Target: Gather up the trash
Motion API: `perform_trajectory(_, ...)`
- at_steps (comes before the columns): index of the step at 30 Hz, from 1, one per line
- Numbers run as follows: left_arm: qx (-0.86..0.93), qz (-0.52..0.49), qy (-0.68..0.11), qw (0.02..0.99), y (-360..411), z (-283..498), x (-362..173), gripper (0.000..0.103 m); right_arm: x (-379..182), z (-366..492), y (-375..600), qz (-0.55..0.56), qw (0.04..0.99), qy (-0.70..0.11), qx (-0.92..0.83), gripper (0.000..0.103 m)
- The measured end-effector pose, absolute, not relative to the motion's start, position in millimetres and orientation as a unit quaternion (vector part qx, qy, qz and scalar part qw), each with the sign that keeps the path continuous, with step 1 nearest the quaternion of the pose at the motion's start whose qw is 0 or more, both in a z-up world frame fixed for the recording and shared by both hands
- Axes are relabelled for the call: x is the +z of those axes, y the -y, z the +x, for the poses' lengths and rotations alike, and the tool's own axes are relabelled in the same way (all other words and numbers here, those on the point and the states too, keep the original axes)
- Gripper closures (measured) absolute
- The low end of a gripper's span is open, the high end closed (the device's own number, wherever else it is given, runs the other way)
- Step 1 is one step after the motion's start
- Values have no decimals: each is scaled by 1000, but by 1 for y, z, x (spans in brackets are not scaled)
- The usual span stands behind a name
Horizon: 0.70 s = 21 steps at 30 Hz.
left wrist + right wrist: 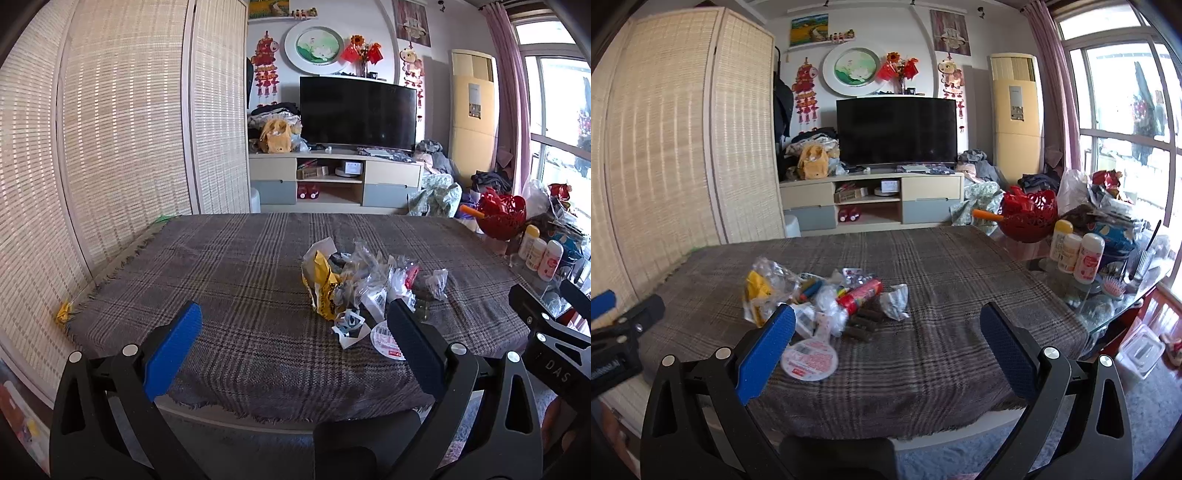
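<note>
Trash (364,286) heaped on plaid cloth (229,266); tongs read "DAS" (rest unreadable).

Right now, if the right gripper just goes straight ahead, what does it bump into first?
Probably nothing at first. The open right gripper points at bare tablecloth; the trash pile sits off to its left. Depth is hard to judge.

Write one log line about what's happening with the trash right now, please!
stage: before pickup | left hand-held gripper: open, empty | right hand-held gripper: open, empty | trash pile: on plaid tablecloth, untouched
</note>
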<state>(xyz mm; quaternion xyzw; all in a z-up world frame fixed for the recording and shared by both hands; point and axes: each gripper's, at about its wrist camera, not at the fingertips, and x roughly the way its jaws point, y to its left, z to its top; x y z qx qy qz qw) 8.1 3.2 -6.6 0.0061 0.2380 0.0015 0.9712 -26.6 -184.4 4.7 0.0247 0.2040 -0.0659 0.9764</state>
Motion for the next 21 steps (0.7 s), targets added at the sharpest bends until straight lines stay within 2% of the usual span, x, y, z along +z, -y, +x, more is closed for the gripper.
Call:
perform_trajectory(4, -2, 10, -252, 968, -1, 17, -14, 8, -3, -20, 186, 8, 974, -216, -70, 3)
perform_trajectory(8, 2, 19, -266, 964, 3, 27, -24, 8, -12, -7, 197, 40, 966, -254, -29, 3)
perform_trajectory(21, 4, 47, -332, 942, 14, 61, -61, 8, -46, 19, 218, 71, 951, -300, -12, 3)
